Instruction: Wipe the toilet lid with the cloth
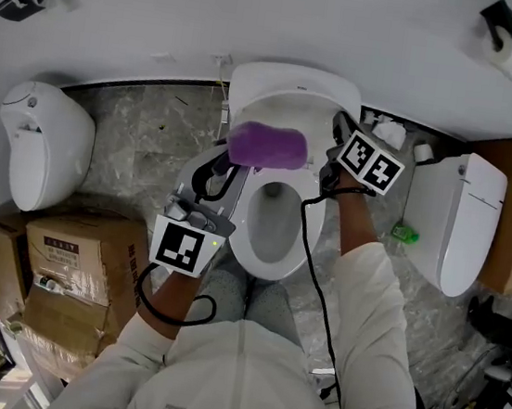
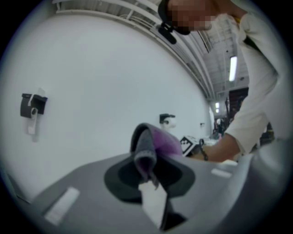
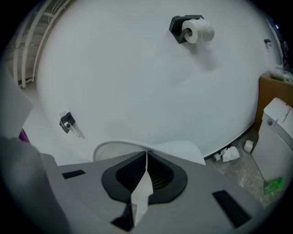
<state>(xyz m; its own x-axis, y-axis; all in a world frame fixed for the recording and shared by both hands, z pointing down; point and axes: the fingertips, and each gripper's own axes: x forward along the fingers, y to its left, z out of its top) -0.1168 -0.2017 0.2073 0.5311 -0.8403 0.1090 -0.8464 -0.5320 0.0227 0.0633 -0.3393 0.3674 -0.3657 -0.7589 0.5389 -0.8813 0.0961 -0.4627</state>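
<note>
White sleeves (image 1: 369,307) lie nearest. The left gripper (image 1: 227,160) clamps the purple cloth (image 1: 268,144), held in front of the raised toilet lid (image 1: 295,87). Right of it, the right gripper (image 1: 339,124) has its jaws pressed together on nothing, beside the lid.

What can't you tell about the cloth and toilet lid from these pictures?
- Head view: the cloth covers the middle of the toilet lid; whether they touch cannot be told.
- Left gripper view: no toilet shows; the left gripper and cloth fill the lower half.
- Right gripper view: the right gripper hides all but the lid's top edge.
</note>
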